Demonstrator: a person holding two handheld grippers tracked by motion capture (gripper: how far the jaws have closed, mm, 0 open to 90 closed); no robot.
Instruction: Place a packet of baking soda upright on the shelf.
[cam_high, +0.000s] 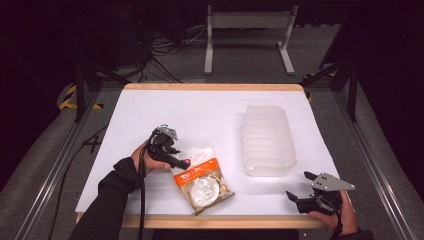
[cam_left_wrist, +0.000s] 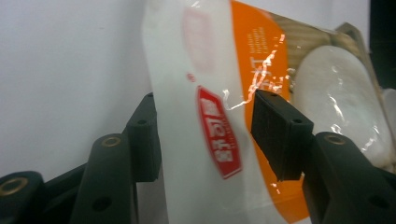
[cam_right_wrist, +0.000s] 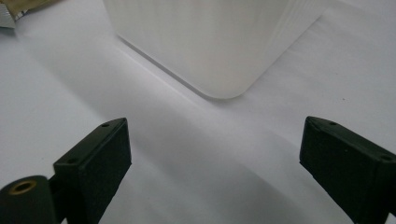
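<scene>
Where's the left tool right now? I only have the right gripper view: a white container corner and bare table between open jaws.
Observer: The left tool is at the near left of the table, at the far end of a snack packet.
Operator: Gripped?
Observer: Not that I can see. In the left gripper view its jaws stand apart, with the packet's white end between them.
Operator: What's in the packet?
Observer: A round white piece shows through the clear film, next to an orange band.
</scene>
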